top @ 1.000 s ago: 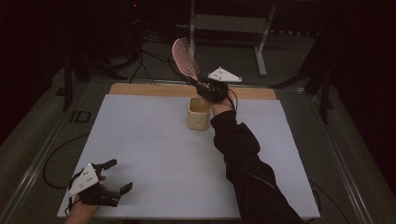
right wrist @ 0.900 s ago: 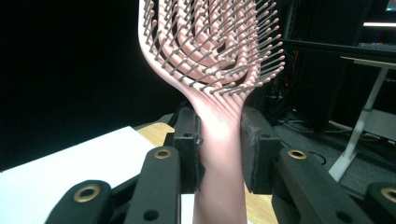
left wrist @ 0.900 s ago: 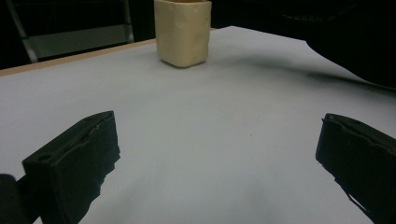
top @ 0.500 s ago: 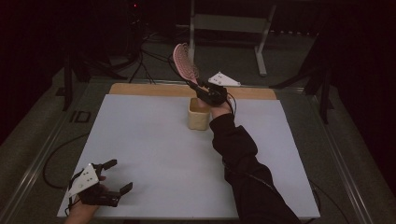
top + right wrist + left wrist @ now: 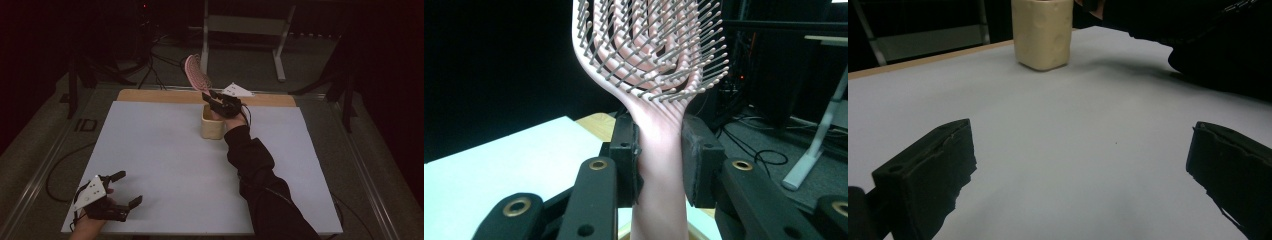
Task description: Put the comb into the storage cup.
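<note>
Right tool (image 5: pixel 216 101) clamped on the pink brush (image 5: pixel 193 74) handle, brush raised and tilted just above the cream cup (image 5: pixel 212 125) at the far middle of the worktop (image 5: pixel 165 165). Left tool (image 5: pixel 116 201) spread wide, holding nothing, resting at the near left corner.

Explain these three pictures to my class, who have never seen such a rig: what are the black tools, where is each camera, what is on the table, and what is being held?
A person at a white table holds a two-jaw gripper in each hand. The high view looks down from above the person's side. The other two cameras ride on the grippers and look along their black jaws.

The right gripper is clamped on the handle of a pink hairbrush, bristled head up, above a cream cup standing near the table's far edge. Its own view shows the jaws pressing the handle.

The left gripper rests near the front corner, jaws wide apart, holding nothing.
</note>
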Action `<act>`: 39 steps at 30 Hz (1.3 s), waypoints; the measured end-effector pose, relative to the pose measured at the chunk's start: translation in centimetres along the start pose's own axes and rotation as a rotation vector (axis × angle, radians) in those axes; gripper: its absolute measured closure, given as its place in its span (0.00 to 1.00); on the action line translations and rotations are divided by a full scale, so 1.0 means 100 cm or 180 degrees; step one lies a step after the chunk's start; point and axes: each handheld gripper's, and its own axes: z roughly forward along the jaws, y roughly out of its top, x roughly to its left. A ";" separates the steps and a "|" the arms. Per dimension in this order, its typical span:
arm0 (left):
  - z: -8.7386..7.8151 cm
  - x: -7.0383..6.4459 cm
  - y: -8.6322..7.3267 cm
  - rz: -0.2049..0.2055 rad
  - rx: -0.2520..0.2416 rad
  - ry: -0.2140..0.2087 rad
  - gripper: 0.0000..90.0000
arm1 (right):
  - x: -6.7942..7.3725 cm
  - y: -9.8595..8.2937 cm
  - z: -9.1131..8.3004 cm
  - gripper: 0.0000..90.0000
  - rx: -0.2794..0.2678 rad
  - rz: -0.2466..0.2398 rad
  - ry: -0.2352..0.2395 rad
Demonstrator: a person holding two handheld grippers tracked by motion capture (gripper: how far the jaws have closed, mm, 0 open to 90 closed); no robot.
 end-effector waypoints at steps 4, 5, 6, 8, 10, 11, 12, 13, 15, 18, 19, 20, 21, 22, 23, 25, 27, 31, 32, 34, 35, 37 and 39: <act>0.000 0.000 0.000 -0.0013 -0.0007 -0.0002 0.00 | 0.001 -0.003 -0.001 0.78 0.0020 -0.0025 0.0024; 0.000 0.000 0.000 -0.0012 -0.0006 -0.0004 0.00 | 0.001 -0.004 -0.001 0.78 0.0031 -0.0028 0.0036; 0.000 0.000 0.000 -0.0012 -0.0003 -0.0005 0.00 | 0.000 -0.005 -0.002 0.78 0.0040 -0.0027 0.0066; 0.000 0.000 0.000 -0.0008 0.0001 -0.0006 0.00 | -0.001 -0.007 -0.003 0.78 0.0063 -0.0051 0.0072; 0.001 0.000 0.000 -0.0019 -0.0004 -0.0001 0.00 | -0.002 -0.009 -0.005 0.78 0.0083 -0.0041 0.0068; 0.000 0.000 0.000 -0.0021 -0.0004 0.0002 0.00 | -0.003 -0.010 -0.005 0.78 0.0095 -0.0039 0.0071; 0.001 0.000 0.000 -0.0022 -0.0003 0.0004 0.00 | -0.003 -0.011 -0.006 0.78 0.0117 -0.0041 0.0084; 0.001 0.000 0.000 -0.0028 -0.0003 0.0001 0.00 | -0.003 -0.012 -0.006 0.78 0.0138 -0.0046 0.0089; 0.001 0.000 -0.001 -0.0029 -0.0003 0.0000 0.00 | -0.003 -0.013 -0.006 0.78 0.0154 -0.0048 0.0111; 0.001 0.000 -0.001 -0.0021 0.0010 0.0011 0.00 | -0.003 -0.017 -0.007 0.78 0.0190 -0.0090 0.0183; 0.001 0.000 -0.001 -0.0026 0.0005 0.0009 0.00 | -0.003 -0.017 -0.007 0.78 0.0205 -0.0117 0.0179; 0.001 0.000 -0.001 -0.0027 0.0004 0.0008 0.00 | -0.003 -0.017 -0.008 0.77 0.0215 -0.0141 0.0199; 0.001 0.001 -0.001 -0.0024 0.0008 0.0008 0.00 | -0.003 -0.017 -0.008 0.77 0.0229 -0.0160 0.0213; 0.001 0.001 -0.001 -0.0024 0.0010 0.0006 0.00 | -0.002 -0.017 -0.008 0.71 0.0261 -0.0186 0.0211; 0.001 0.001 -0.001 -0.0025 0.0010 0.0006 0.00 | -0.002 -0.018 -0.009 0.60 0.0258 -0.0194 0.0211; 0.001 0.001 -0.001 -0.0024 0.0008 0.0006 0.00 | 0.000 -0.019 -0.010 0.41 0.0337 -0.0256 0.0155; 0.001 0.000 -0.001 -0.0023 0.0013 0.0005 0.00 | -0.001 -0.020 -0.011 0.31 0.0378 -0.0272 0.0184; 0.001 0.000 -0.001 -0.0016 0.0022 0.0006 0.00 | -0.008 -0.022 -0.017 0.14 0.0402 -0.0142 0.0250; 0.001 0.000 -0.001 -0.0019 0.0018 0.0007 0.00 | -0.010 -0.022 -0.018 0.14 0.0423 -0.0107 0.0294; 0.001 0.000 -0.001 -0.0020 0.0018 0.0011 0.00 | -0.011 -0.022 -0.019 0.13 0.0433 -0.0087 0.0327; 0.001 0.000 -0.001 -0.0019 0.0023 0.0012 0.00 | -0.012 -0.021 -0.021 0.12 0.0438 -0.0082 0.0331; 0.002 0.000 -0.001 -0.0016 0.0030 0.0014 0.00 | -0.014 -0.020 -0.022 0.11 0.0460 -0.0052 0.0366; 0.002 0.000 -0.001 -0.0016 0.0032 0.0015 0.00 | -0.014 -0.019 -0.022 0.11 0.0523 -0.0051 0.0348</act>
